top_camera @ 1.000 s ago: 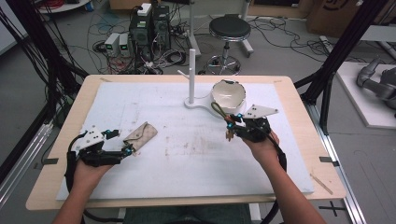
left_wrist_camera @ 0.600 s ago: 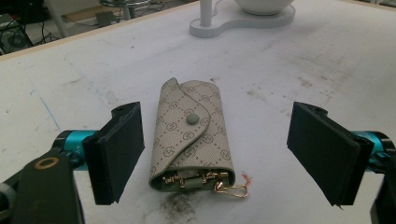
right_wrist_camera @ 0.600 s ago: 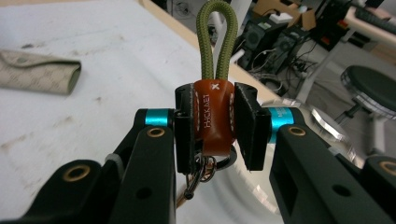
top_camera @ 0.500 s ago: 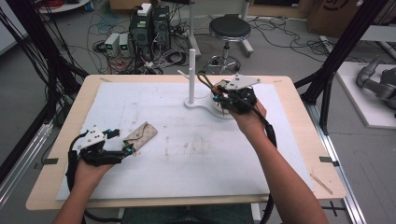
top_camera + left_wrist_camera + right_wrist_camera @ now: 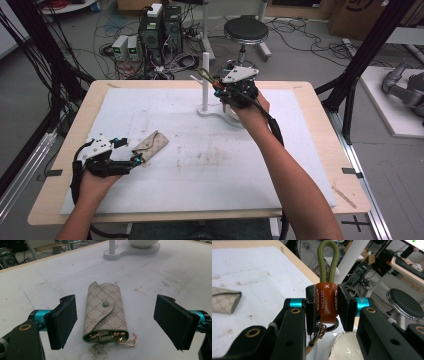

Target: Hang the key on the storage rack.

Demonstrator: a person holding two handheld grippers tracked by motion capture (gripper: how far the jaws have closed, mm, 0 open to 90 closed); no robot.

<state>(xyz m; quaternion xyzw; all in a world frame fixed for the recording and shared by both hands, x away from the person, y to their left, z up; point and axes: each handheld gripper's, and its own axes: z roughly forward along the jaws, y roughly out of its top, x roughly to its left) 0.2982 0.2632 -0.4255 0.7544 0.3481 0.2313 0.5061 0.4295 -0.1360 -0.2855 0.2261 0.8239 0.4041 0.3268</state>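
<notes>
jaws of the left gripper (image 5: 134, 159) are being kept wide apart around the patterned key pouch (image 5: 105, 312), which is lying untouched on the white mat (image 5: 210, 165). further right, the keychain (image 5: 325, 300) is being pinched by the right gripper (image 5: 218, 90), which has been carried from mid-table up to the white stand (image 5: 205, 82), probably for hanging. its green loop (image 5: 327, 257) and leather tab are being shown clearly by the right gripper view, unlike the high view.

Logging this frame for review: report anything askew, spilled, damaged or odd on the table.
Little stands out. The key pouch lies flat between the open left gripper, a gold clasp poking from its open end. Dark smudges mark the white mat. The right gripper holds a keychain.
</notes>
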